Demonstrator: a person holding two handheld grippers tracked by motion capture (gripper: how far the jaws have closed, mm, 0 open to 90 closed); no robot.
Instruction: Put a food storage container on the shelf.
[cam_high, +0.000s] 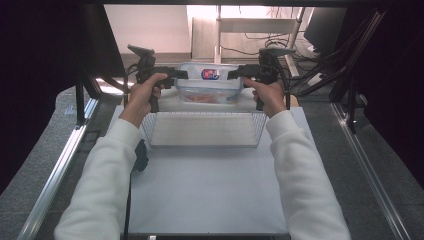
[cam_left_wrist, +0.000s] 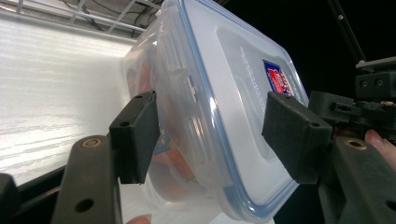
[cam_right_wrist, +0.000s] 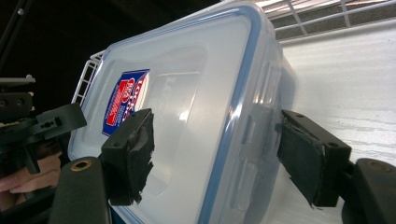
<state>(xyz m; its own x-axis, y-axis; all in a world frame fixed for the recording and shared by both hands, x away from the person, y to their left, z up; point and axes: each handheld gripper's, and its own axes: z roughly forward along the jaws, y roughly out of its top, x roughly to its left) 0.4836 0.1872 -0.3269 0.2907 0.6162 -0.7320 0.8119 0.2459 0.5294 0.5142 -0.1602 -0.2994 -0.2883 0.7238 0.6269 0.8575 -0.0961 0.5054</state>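
A clear plastic food box (cam_high: 210, 89) with a blue-rimmed lid and a red and blue label (cam_high: 210, 74) stands at the far side of the white table, with orange food inside. My left gripper (cam_high: 181, 75) reaches in at its left end and my right gripper (cam_high: 235, 74) at its right end. In the left gripper view the box (cam_left_wrist: 224, 93) has its end between the open jaws of the left gripper (cam_left_wrist: 212, 140). In the right gripper view the right gripper (cam_right_wrist: 215, 154) straddles the other end of the box (cam_right_wrist: 196, 93), and one pad (cam_right_wrist: 303, 161) stands clear of the wall.
A low white wire basket (cam_high: 150, 132) stands just in front of the box, between it and the person. The white table top (cam_high: 210, 190) runs toward the near edge. Metal rails and dark frames flank both sides, and cables lie at the back right.
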